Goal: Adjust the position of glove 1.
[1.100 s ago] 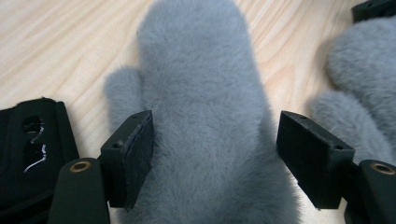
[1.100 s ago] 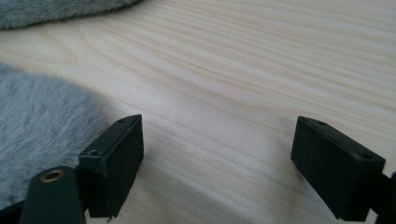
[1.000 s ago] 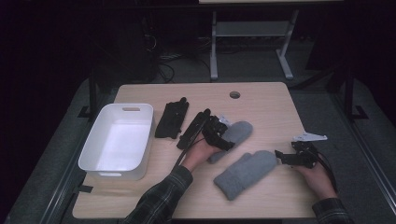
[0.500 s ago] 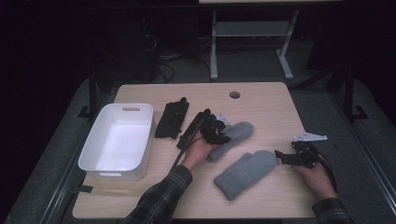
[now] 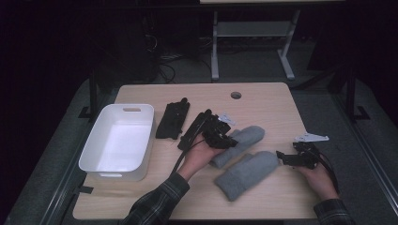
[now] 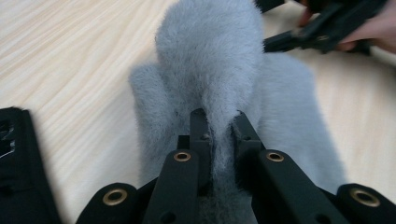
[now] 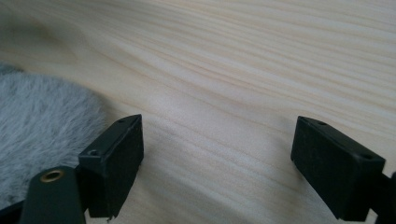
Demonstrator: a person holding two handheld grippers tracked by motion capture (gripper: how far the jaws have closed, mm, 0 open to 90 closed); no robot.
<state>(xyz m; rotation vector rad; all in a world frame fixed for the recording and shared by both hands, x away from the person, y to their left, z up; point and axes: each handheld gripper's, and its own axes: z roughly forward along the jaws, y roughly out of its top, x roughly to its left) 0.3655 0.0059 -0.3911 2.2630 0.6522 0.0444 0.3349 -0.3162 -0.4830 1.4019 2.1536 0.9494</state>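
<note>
Here the pinched grey mitten [image 5: 238, 144] lies diagonally.

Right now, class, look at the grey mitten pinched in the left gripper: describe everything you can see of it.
The grey mitten is soft and fuzzy, fleece by the look of it. It lies slantwise mid-table, its rounded tip pointing away from the person. The left gripper has just closed on a fold of its pile near the cuff end, pads pressing the fabric. Its lower edge lies against a second grey mitten nearer the person. The rest of it rests on the wooden table.
</note>
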